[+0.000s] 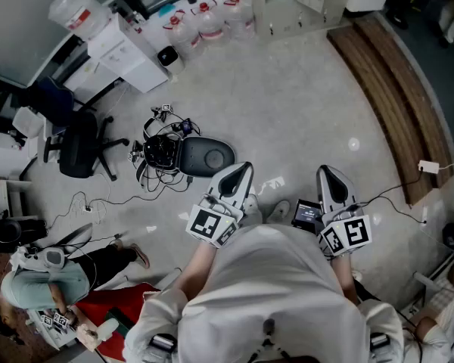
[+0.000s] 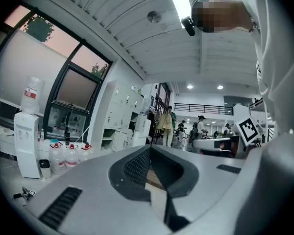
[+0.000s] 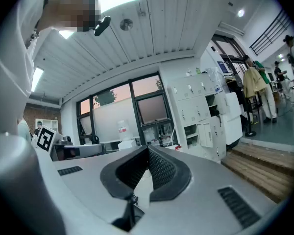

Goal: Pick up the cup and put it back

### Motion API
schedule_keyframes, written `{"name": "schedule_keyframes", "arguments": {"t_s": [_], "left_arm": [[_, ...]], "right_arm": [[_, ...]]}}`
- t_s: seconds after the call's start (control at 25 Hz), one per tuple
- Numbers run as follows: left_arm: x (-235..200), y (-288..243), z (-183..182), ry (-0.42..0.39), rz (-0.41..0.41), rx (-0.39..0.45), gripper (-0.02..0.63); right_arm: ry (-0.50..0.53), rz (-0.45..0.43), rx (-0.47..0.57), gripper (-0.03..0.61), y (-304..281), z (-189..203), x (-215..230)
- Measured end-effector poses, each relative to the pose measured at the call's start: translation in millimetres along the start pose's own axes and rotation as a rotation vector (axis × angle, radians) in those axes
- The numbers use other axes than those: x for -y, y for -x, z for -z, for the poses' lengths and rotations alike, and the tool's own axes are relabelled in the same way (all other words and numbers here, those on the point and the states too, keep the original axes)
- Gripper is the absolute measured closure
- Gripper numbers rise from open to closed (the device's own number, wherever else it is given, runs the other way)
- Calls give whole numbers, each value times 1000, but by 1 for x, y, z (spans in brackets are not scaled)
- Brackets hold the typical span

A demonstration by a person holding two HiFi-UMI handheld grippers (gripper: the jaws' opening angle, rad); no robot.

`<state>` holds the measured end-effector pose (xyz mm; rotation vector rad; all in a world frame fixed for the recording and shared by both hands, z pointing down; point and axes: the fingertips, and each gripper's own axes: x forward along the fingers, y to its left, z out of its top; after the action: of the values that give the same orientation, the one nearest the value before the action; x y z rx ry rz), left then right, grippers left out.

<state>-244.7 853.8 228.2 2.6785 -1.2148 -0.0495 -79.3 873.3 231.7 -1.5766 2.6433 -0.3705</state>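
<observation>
No cup shows in any view. In the head view I hold both grippers level in front of my body, above the grey floor. My left gripper (image 1: 244, 168) has its jaws together with nothing between them, and its own view shows the tips (image 2: 149, 149) meeting in front of a distant office hall. My right gripper (image 1: 324, 171) is likewise shut and empty; in its own view the tips (image 3: 148, 149) meet in front of windows and white lockers. Each gripper carries its marker cube near my hands.
On the floor ahead lie a black rounded device with tangled cables (image 1: 185, 156) and a small black box (image 1: 309, 214). An office chair (image 1: 79, 146) stands at the left, water bottles (image 1: 208, 21) at the back, a wooden step (image 1: 393, 97) at the right. A person sits at bottom left (image 1: 53, 278).
</observation>
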Motion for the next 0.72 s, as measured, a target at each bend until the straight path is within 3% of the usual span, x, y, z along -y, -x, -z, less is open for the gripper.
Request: {"name": "schedule_keyframes", "arguments": {"t_s": [0.48, 0.72], "left_arm": [[27, -13, -5, -20, 69, 39, 606], [47, -25, 2, -17, 75, 46, 606]], "right_arm": [[23, 3, 17, 554, 13, 1, 1], [28, 30, 33, 554, 36, 1, 24]]}}
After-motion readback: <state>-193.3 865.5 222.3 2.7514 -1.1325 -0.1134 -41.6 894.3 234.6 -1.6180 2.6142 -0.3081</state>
